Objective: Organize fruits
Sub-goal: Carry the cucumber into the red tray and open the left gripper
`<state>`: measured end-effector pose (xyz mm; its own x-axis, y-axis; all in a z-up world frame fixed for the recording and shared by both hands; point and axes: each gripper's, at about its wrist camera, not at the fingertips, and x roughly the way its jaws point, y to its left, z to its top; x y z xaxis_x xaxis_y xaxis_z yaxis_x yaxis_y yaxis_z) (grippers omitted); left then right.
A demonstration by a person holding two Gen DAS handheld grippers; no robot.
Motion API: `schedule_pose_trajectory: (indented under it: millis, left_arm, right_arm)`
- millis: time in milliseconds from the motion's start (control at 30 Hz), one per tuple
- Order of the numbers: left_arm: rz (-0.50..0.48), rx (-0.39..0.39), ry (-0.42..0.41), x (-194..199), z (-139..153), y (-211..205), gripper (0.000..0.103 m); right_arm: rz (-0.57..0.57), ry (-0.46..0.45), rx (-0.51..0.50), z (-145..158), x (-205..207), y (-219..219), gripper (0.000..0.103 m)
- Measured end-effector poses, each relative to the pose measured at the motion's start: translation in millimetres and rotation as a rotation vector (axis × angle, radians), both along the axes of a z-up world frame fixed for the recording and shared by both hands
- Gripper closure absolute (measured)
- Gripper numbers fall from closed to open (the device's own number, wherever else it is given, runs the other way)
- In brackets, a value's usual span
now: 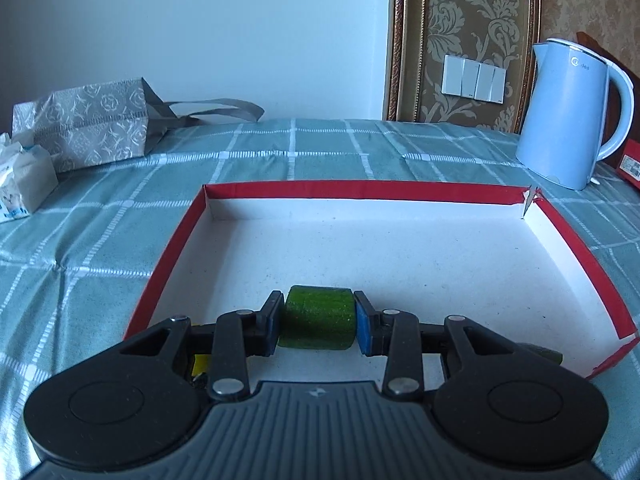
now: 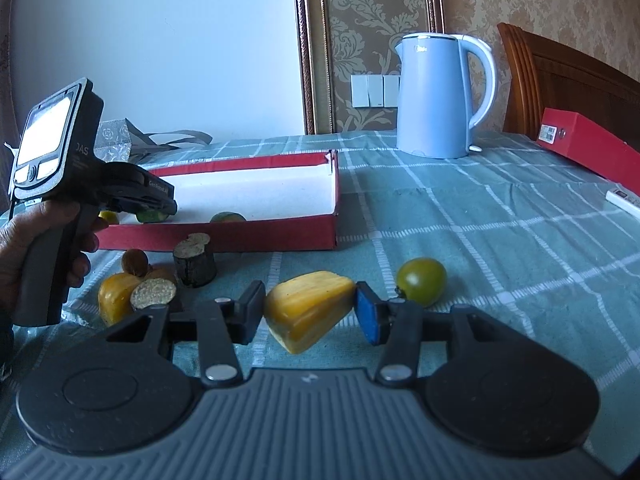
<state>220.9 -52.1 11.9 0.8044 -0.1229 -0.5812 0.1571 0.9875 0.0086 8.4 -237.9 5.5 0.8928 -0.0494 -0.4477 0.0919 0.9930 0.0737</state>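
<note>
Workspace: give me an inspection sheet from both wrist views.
Surface: green checked tablecloth, wrinkled.
Job's things: red box, white inside, holds a green piece by its near wall; green tomato, yellow pieces and brown-cut chunks lie outside.
Clutter: blue kettle, patterned bag, tissue pack, second red box.
Grippers: left tool shut on green slice over the box; right tool shut on yellow wedge.
Cables: nothing seen.
Surroundings: white wall, patterned wallpaper, wall switches, wooden headboard.
</note>
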Motion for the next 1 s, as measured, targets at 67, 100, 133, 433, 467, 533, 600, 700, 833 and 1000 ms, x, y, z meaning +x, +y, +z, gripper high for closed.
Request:
schedule_pose_trajectory:
  millis: [67,100,133,433,467,533,600,700,833,1000]
  left_arm:
    - [0.001,0.013,-0.003,-1,0,-1,0.064]
    - [0.004,0.012,-0.004,-2,0,-1,0.062]
    - [0.007,0.006,-0.004,-3,1,1,0.061]
    - [0.020,-0.035,-0.043,-39,17,22,0.059]
    - [0.023,-0.035,-0.045,-44,18,24,0.059]
    - [0.024,-0.046,-0.058,-54,21,29,0.059]
    - [0.026,-0.056,-0.065,-63,22,33,0.059]
    - [0.034,-0.056,-0.064,-73,21,39,0.059]
    - [0.034,-0.083,-0.040,-83,15,46,0.059]
    - [0.038,-0.098,-0.004,-91,-1,53,0.059]
  right_arm:
    - [0.003,0.004,0.002,-1,1,1,0.057]
    - [0.004,0.004,0.002,-1,1,1,0.057]
    - [0.003,0.004,-0.001,-1,1,2,0.057]
    - [0.011,0.007,-0.016,-1,-1,8,0.057]
    - [0.013,0.006,-0.017,-1,-1,10,0.057]
    - [0.017,0.003,-0.021,0,-3,12,0.057]
    - [0.019,0.000,-0.029,1,-5,15,0.057]
    - [0.020,-0.003,-0.033,2,-7,18,0.057]
    - [0.025,-0.005,-0.043,3,-8,22,0.057]
    - [0.031,-0.009,-0.054,5,-6,27,0.057]
